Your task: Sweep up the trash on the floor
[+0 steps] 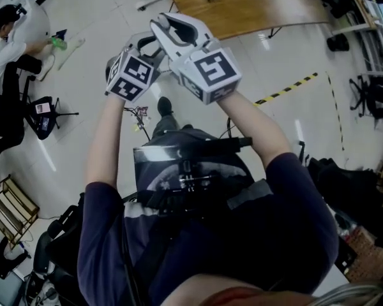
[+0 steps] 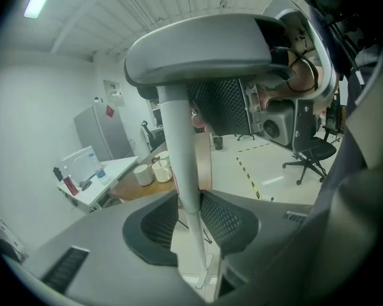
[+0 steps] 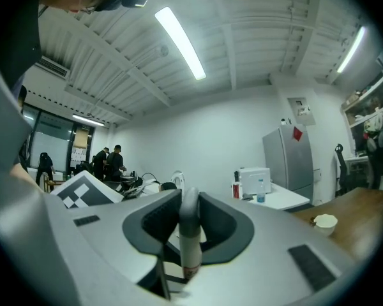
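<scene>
Right gripper (image 3: 189,209) has its jaws closed on the rounded top end of a pale handle (image 3: 190,250), the pads pressing from both sides. Left gripper (image 2: 190,214) is clamped on the same handle just beneath, and in its own view the pole runs straight up into the underside of the right one.

That stacked, two-handed grip looks to me like the way anyone holds a broom: the upper hand steers from the top and the lower hand drives the stroke. I can't see the brush end from any angle, so calling it a broom is my guess from the job.

In the head view both grippers sit close together in front of the chest, arms bent, so the pole would hang down ahead of the body. The likely trash (image 1: 139,116), a small dark tangle with a yellow bit, lies on the pale floor (image 1: 274,62) just beside the person's shoe (image 1: 165,106), below the grippers. Nothing shows sweeping under way. A wooden table (image 1: 242,8) stands beyond, well apart from the trash, so there looks to be room to swing.
</scene>
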Available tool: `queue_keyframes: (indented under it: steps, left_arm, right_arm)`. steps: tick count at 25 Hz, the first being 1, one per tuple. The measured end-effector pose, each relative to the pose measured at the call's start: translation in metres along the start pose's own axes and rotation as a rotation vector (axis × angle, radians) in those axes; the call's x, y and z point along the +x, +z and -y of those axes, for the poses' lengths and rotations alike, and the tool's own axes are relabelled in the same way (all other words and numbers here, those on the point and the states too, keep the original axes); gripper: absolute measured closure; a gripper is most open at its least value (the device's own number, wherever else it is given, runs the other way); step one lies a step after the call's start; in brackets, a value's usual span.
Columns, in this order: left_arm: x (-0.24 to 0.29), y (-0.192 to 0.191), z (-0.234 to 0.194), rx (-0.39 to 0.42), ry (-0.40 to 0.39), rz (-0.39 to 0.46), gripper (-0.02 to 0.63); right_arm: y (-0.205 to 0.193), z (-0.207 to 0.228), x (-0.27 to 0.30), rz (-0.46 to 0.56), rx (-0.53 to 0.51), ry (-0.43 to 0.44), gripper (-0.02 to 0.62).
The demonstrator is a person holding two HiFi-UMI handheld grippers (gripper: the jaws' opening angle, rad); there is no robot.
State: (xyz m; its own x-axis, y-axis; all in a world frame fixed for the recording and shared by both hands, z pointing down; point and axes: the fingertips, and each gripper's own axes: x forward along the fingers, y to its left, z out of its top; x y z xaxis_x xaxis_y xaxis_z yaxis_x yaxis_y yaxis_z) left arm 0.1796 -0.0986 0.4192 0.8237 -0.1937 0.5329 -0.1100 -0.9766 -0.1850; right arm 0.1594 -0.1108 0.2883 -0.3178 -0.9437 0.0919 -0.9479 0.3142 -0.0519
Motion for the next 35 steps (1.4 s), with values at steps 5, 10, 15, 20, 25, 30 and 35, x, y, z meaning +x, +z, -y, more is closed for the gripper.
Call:
queue_keyframes:
  steps: [5, 10, 15, 20, 25, 30, 35]
  left_arm:
    - [0.018, -0.011, -0.039, -0.008, -0.051, 0.007, 0.502]
    - [0.036, -0.013, -0.072, -0.005, -0.086, 0.03, 0.502]
    - [0.041, -0.018, -0.101, -0.041, -0.079, 0.049, 0.499]
    - [0.031, -0.028, -0.129, -0.114, -0.061, 0.074, 0.497]
    - [0.025, -0.034, -0.151, -0.145, -0.036, 0.097, 0.497]
    - [0.022, -0.036, -0.169, -0.149, 0.002, 0.121, 0.502]
    - [0.03, -0.044, -0.177, -0.143, 0.007, 0.095, 0.505]
  right_arm:
    - [-0.007, 0.018, 0.046, -0.038, -0.005, -0.041, 0.491]
    - [-0.009, 0.041, 0.08, -0.071, -0.009, -0.087, 0.491]
    - [-0.008, 0.048, 0.112, -0.091, -0.018, -0.085, 0.492]
    - [-0.007, 0.041, 0.146, -0.113, -0.028, -0.047, 0.492]
    - [-0.005, 0.036, 0.169, -0.129, -0.041, -0.024, 0.493]
    - [-0.004, 0.037, 0.188, -0.139, -0.056, -0.033, 0.492]
    - [-0.013, 0.043, 0.195, -0.162, -0.055, -0.033, 0.492]
